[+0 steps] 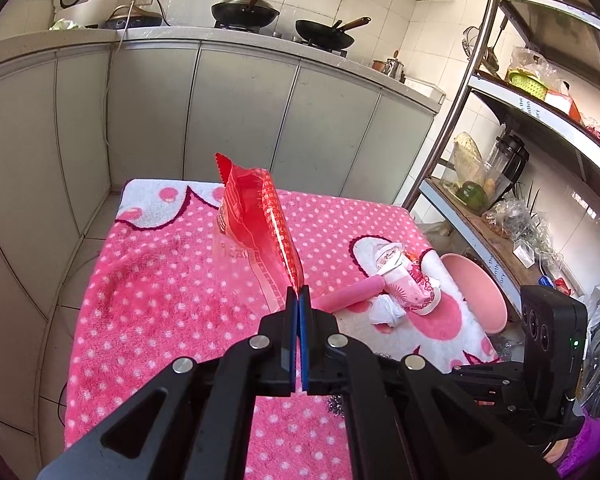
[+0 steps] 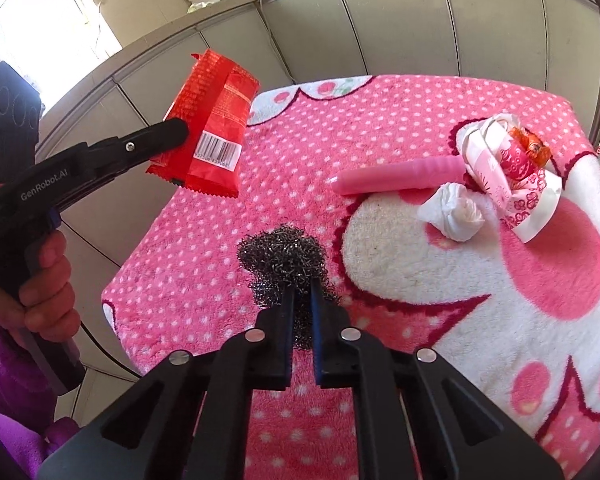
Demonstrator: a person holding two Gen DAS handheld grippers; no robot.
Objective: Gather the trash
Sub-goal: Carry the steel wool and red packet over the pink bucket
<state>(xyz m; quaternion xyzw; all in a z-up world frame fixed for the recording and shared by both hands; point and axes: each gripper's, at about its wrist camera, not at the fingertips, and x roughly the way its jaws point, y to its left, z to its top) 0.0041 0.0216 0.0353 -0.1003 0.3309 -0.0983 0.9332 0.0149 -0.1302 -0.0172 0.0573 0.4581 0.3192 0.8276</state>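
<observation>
My left gripper (image 1: 299, 294) is shut on the bottom edge of a red snack wrapper (image 1: 260, 216) and holds it in the air above the pink dotted towel (image 1: 160, 288). In the right wrist view that wrapper (image 2: 216, 128) hangs at the upper left, its barcode showing. My right gripper (image 2: 302, 286) is shut on a dark steel-wool scrubber (image 2: 280, 252) that lies on the towel (image 2: 220, 240). Further right lie a crumpled white tissue (image 2: 452, 216), a crushed pink-and-white paper cup (image 2: 512, 176) and an orange wrapper (image 2: 534, 146).
A pink stick (image 2: 400, 176) lies beside the cup. A pink basin (image 1: 476, 292) stands off the table's right edge, below a metal shelf rack (image 1: 500, 200). Grey cabinets (image 1: 240, 120) with woks on the counter run behind. A hand in a purple sleeve (image 2: 44, 292) grips the left tool.
</observation>
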